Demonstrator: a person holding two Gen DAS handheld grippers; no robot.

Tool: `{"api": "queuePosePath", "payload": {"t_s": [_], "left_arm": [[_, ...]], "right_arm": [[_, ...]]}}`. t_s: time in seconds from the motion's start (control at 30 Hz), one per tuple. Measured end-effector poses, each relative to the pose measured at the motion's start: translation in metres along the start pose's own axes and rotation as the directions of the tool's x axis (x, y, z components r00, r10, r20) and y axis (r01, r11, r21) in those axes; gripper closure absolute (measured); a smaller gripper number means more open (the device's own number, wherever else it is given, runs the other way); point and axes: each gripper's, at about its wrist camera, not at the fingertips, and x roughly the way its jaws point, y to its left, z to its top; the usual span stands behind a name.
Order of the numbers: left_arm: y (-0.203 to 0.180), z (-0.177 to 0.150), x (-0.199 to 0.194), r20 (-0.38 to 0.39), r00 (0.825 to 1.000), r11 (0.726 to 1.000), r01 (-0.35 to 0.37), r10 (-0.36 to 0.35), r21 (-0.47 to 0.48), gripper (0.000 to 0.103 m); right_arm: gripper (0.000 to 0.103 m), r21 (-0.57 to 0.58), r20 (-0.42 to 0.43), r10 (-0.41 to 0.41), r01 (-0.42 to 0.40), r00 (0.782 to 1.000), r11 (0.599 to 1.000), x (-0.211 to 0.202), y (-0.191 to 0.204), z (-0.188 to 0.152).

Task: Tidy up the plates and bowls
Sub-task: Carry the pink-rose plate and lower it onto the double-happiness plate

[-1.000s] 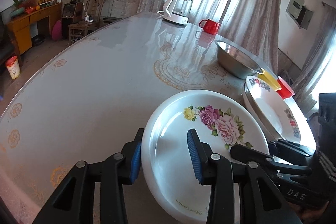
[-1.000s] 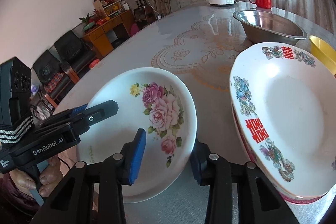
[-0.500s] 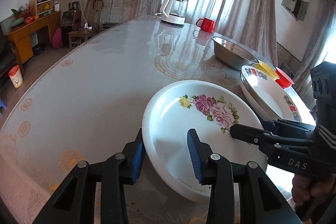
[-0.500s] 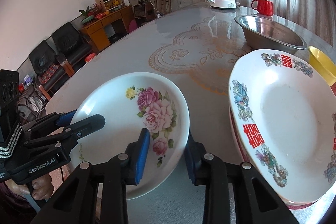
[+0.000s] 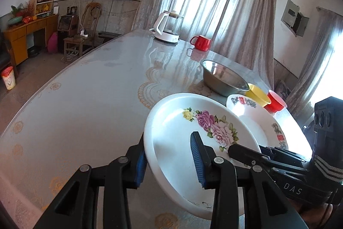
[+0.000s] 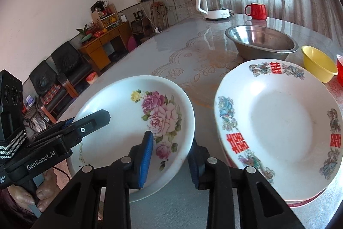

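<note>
A white plate with pink roses is held off the table by both grippers. My left gripper is shut on its left rim, one pad above and one below. My right gripper is shut on its right rim; it also shows in the left wrist view. To the right lies a stack of white plates with red characters. The rose plate's edge overlaps that stack in the left wrist view.
A steel bowl, a yellow bowl and a red bowl stand behind the stack. A white kettle and red mug stand at the far end. The table edge runs along the left.
Both grippers have lifted the rose plate off the table and carried it to the right, toward the stack of plates. Its right edge now overlaps the stack.
</note>
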Motion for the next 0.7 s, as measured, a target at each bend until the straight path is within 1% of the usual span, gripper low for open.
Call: {"api": "queuePosePath", "payload": {"t_s": [0.1,0.2,0.33,0.5,0.7], "left_arm": [[-0.019,0.012,0.003,0.016,0.999,0.999,0.029,-0.03,0.038,0.065],[-0.04,0.025,0.009,0.029,0.997,0.994,0.073,-0.075,0.077,0.065],[-0.07,0.038,0.025,0.013,0.993,0.983,0.118,-0.121,0.138,0.065],[-0.1,0.044,0.056,-0.056,0.986,0.97,0.164,-0.157,0.178,0.065],[-0.124,0.04,0.082,-0.119,0.979,0.959,0.19,-0.168,0.208,0.065]], "right_arm": [[0.073,0.039,0.041,-0.022,0.021,0.999,0.999,-0.016,-0.009,0.003],[0.073,0.087,0.081,-0.051,0.044,0.995,0.995,-0.033,-0.024,0.008],[0.072,0.149,0.13,-0.094,0.075,0.987,0.986,-0.053,-0.047,0.012],[0.072,0.215,0.13,-0.176,0.146,0.976,0.966,-0.064,-0.078,0.012],[0.072,0.273,0.099,-0.259,0.224,0.961,0.935,-0.067,-0.11,0.01]]}}
